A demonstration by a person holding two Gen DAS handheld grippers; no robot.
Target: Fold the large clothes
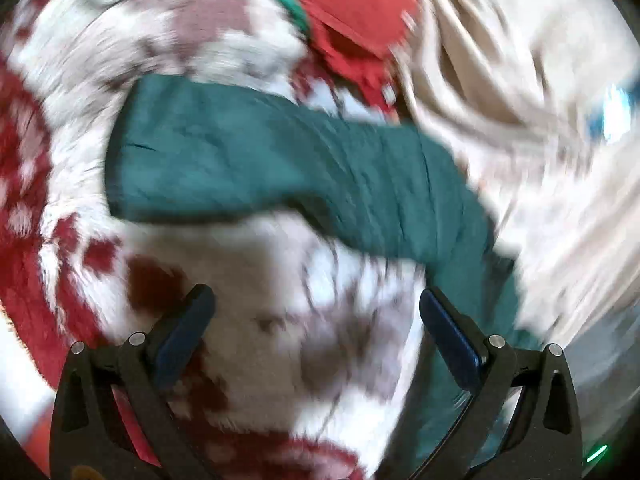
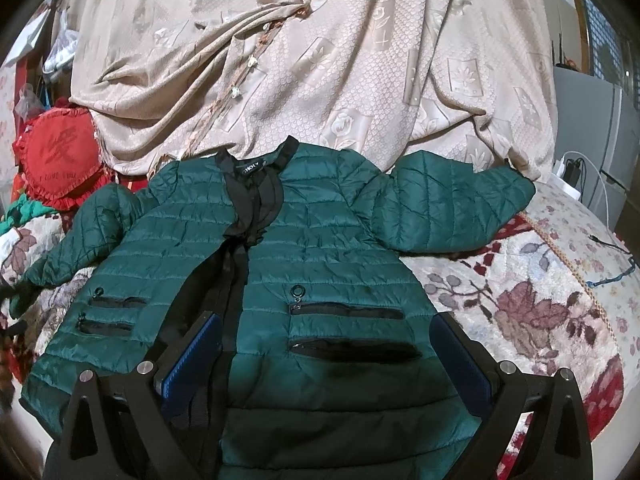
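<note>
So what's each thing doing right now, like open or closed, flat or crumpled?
Green jacket: spread flat, front up, front gaping at the bottom.
Jacket sleeve: stretched out on the blanket, unfolded.
Pockets: zipped shut.
Beige curtain: crumpled in a heap behind.
Red pillow: propped up.
Left gripper: open, holding nothing.
Right gripper: open, over the jacket.
</note>
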